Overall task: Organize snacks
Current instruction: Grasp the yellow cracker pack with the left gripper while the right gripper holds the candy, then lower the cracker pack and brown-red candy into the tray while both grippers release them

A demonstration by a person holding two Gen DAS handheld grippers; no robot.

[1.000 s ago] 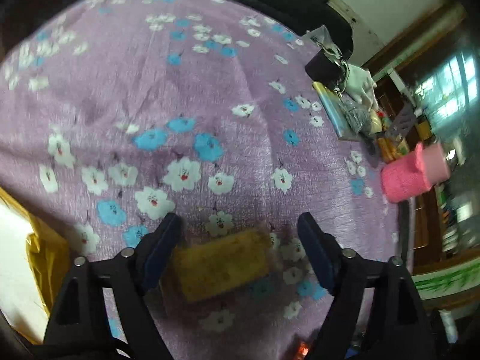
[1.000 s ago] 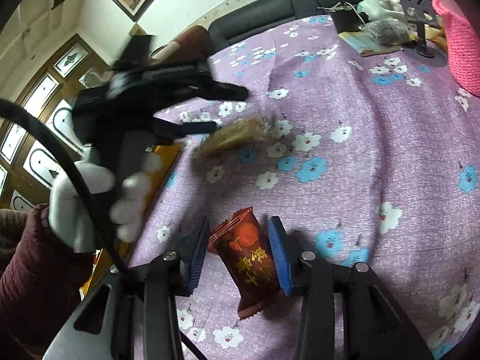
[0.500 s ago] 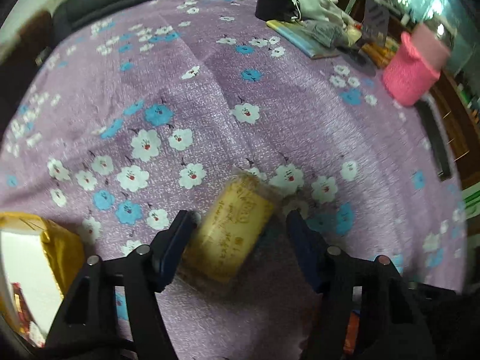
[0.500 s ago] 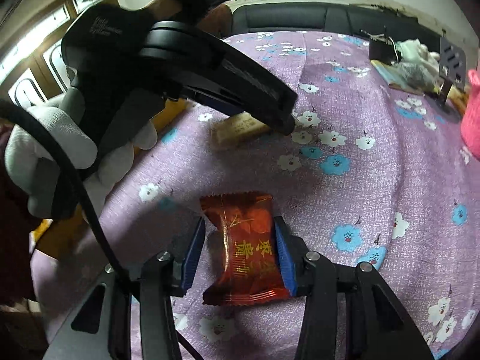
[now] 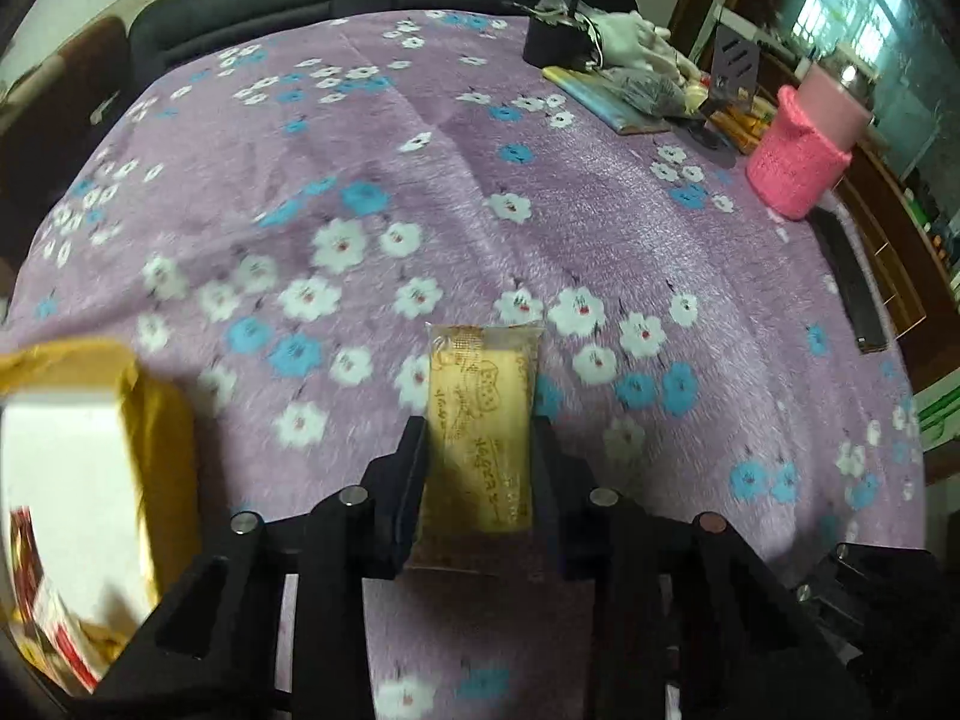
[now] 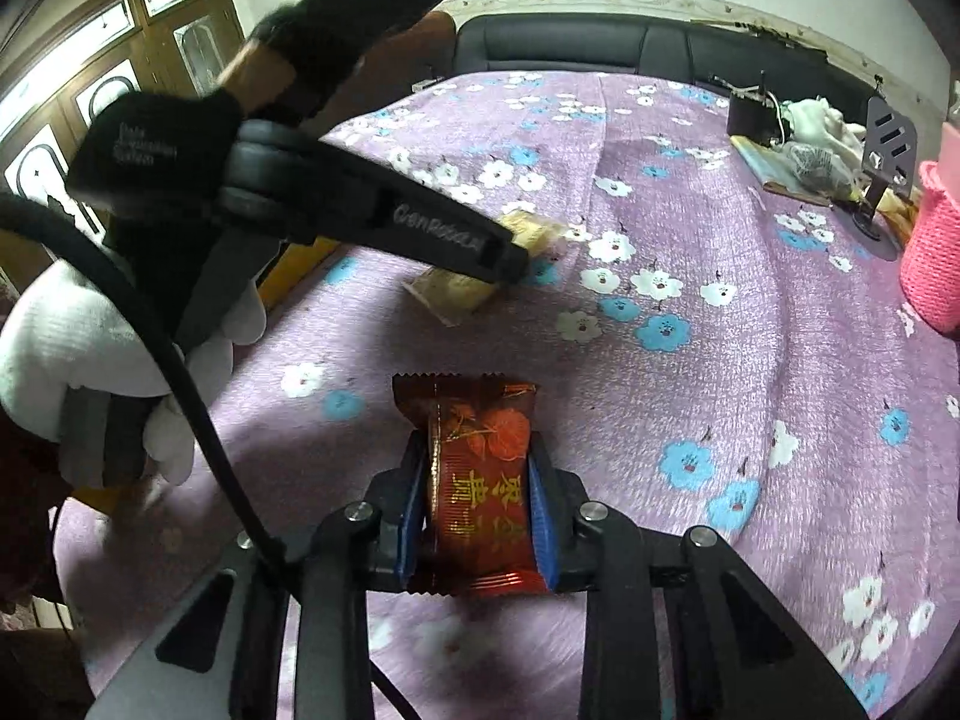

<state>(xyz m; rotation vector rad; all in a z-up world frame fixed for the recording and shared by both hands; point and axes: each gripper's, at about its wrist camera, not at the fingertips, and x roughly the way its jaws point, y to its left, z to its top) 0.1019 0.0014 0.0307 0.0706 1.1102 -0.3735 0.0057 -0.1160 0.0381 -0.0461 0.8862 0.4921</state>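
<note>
Both tongs are clenching snacks, each pair having just been closing. Left tongs [image 5: 480, 450] are pinching a yellow cake pack [image 5: 480, 420] by its long sides, its far end sticking out over the purple flowered cloth [image 5: 420, 192] covering the table. Right tongs [image 6: 477, 468] are squeezing a red candy pack [image 6: 477, 480] between blue pads [image 6: 543, 516], its crimped top edge pointing away.

Just left of the left tongs, a yellow box [image 5: 153, 420] is sitting with its white inside showing; something red and white is lying in its near corner, too blurred to tell. Only the left wrist view is showing this inside; in the right wrist view it is mostly hidden.

That view alone is showing the white-gloved hand [image 6: 90, 348] gripping the left tool, whose tips are resting at the yellow pack on the cloth.

Farther off, a pink knitted holder [image 5: 798, 162] is standing near the right edge, beside a book [image 5: 606, 99] and clutter, with a black sofa [image 6: 570, 42] behind.
</note>
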